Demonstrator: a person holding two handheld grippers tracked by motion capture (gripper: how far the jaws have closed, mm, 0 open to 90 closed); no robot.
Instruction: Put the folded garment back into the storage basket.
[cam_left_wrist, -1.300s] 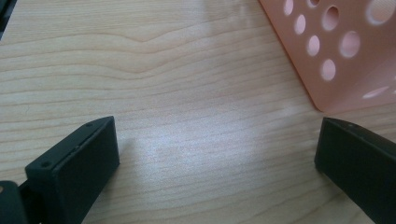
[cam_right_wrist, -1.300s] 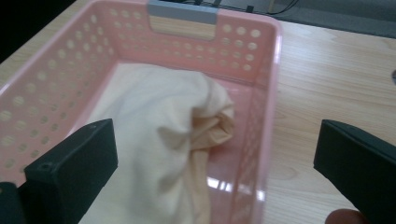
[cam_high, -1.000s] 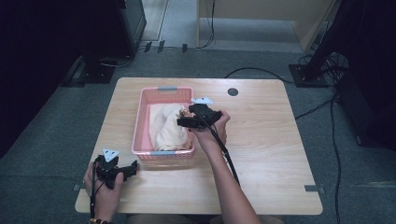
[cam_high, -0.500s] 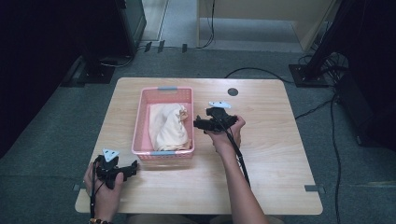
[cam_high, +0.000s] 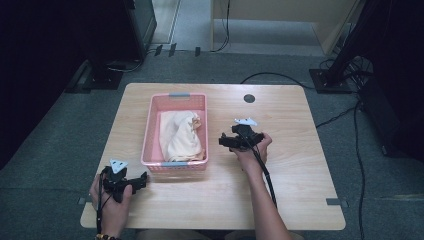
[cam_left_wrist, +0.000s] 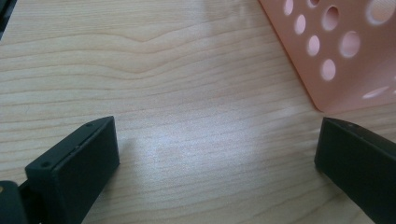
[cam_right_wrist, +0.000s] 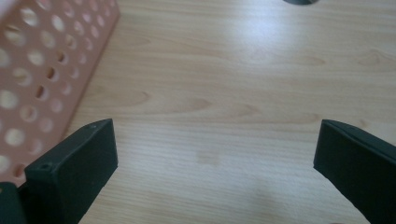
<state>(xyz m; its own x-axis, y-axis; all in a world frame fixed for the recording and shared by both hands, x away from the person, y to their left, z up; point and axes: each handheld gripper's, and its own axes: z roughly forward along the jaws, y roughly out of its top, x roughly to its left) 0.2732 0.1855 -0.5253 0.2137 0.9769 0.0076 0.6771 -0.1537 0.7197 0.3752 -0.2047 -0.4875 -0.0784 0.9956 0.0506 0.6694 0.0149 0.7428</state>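
**Cloth in the basket lies to the left of the right gripper, the nearer of the two**

A cream, crumpled cloth (cam_high: 181, 136) lies inside a pink perforated plastic basket (cam_high: 150, 131) that stands on the light wooden table (cam_high: 290, 165). The cloth's long axis runs along the basket's own length, from the far end toward the person's side, and it fills most of the basket floor.

The right gripper (cam_high: 226, 141) hovers over bare table just beside the basket's right wall, about level with the middle of the cloth. Its jaws stand wide apart with nothing between them; in the right gripper view the basket wall (cam_right_wrist: 42, 70) sits at the left edge, with wood grain beyond the jaws. The cloth therefore lies to this gripper's left, over the rim.

The left gripper (cam_high: 142, 180) rests near the table's front edge, just off the basket's near left corner. Its jaws are also spread and empty, and the left gripper view shows that corner (cam_left_wrist: 336, 56) at upper right.

Judging by position, the right hand (cam_high: 252, 152) is the better placed for the cloth: a short sideways reach over the rim, whereas the left would have to rise and travel forward along the basket.
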